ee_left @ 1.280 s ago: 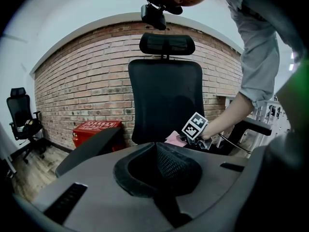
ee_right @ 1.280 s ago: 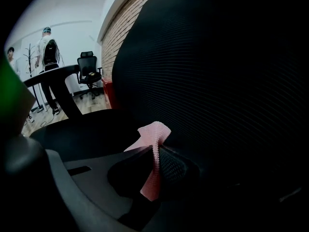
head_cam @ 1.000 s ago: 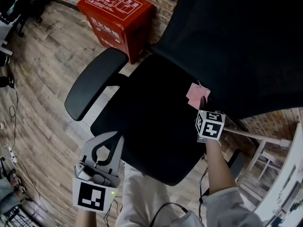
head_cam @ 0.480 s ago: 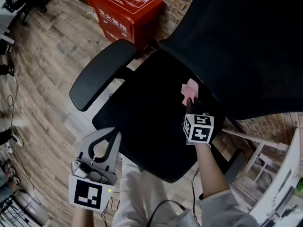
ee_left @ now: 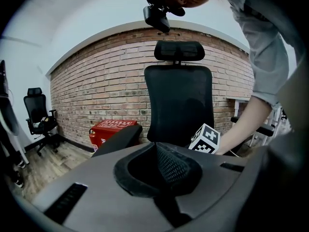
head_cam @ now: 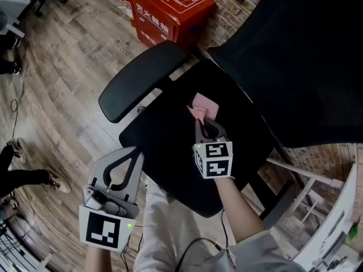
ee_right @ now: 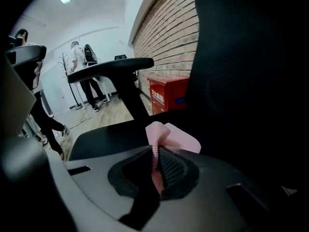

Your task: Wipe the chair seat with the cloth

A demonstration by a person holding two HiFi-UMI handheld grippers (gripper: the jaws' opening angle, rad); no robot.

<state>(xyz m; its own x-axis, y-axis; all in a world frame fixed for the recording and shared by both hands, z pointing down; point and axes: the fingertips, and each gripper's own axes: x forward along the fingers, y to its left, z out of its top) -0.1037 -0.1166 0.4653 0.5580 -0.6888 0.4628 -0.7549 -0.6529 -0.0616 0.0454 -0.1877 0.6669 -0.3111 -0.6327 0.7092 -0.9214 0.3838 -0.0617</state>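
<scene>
The right gripper [head_cam: 205,124] is clenched on the pink cloth [head_cam: 201,106]. In the right gripper view the cloth [ee_right: 166,138] is pinched between the jaws of the right gripper [ee_right: 157,154], one fold standing up and the free part spread forward on the black seat [head_cam: 164,135]. From the head view the cloth sits in the rear half of the seat, nearer the side with the armrest [head_cam: 142,79] and just in front of the backrest [head_cam: 306,55]. The person's right forearm reaches over the front edge of the seat.

The left gripper [head_cam: 130,153] is held off the front-left corner of the seat, over the wooden floor [head_cam: 62,61], well apart from the cloth. In its own view the left gripper [ee_left: 158,154] has its jaws pressed together with nothing between them, and it looks across at the backrest [ee_left: 178,103].

A red box [head_cam: 170,7] stands on the floor against the brick wall [ee_left: 106,91], just behind the armrest.
</scene>
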